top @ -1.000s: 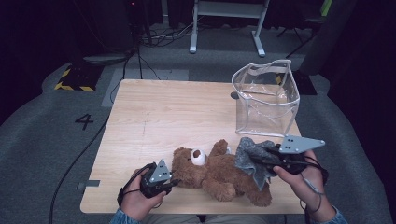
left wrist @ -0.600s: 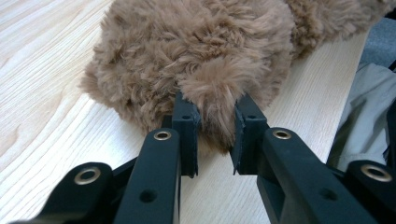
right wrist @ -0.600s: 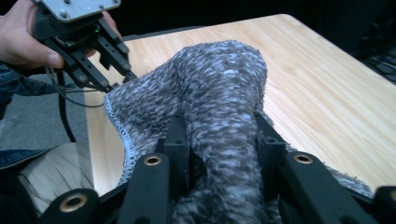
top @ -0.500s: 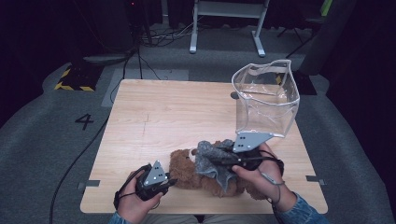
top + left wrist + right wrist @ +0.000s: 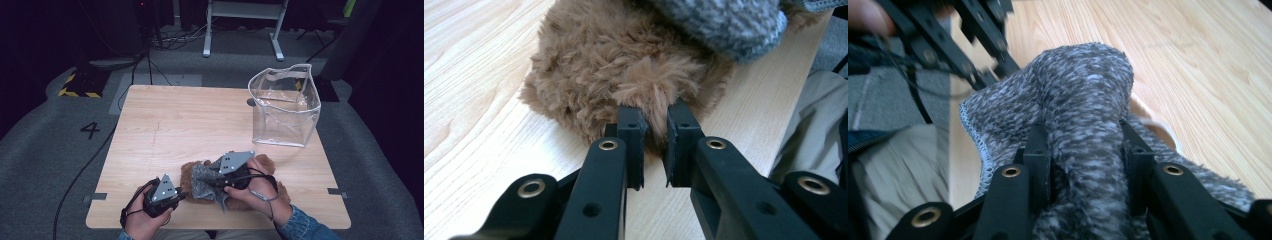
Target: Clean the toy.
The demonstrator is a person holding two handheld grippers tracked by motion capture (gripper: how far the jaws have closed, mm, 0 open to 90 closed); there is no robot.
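Left gripper: we have just been closing our jaws on the teddy bear's fur
Right gripper: we clamp the grey knit cloth over the bear

We see a brown plush bear under a flecked grey knit cloth, beside a clear bag.

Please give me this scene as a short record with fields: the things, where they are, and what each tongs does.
surface: wooden table
toy: brown teddy bear, lying at the near edge
cloth: grey knitted piece, held over the bear
left tongs: jaws have just been closing, a tuft of the bear's fur between them
right tongs: shut on the cloth
bag: clear plastic bag, upright, far right, apart from the bear
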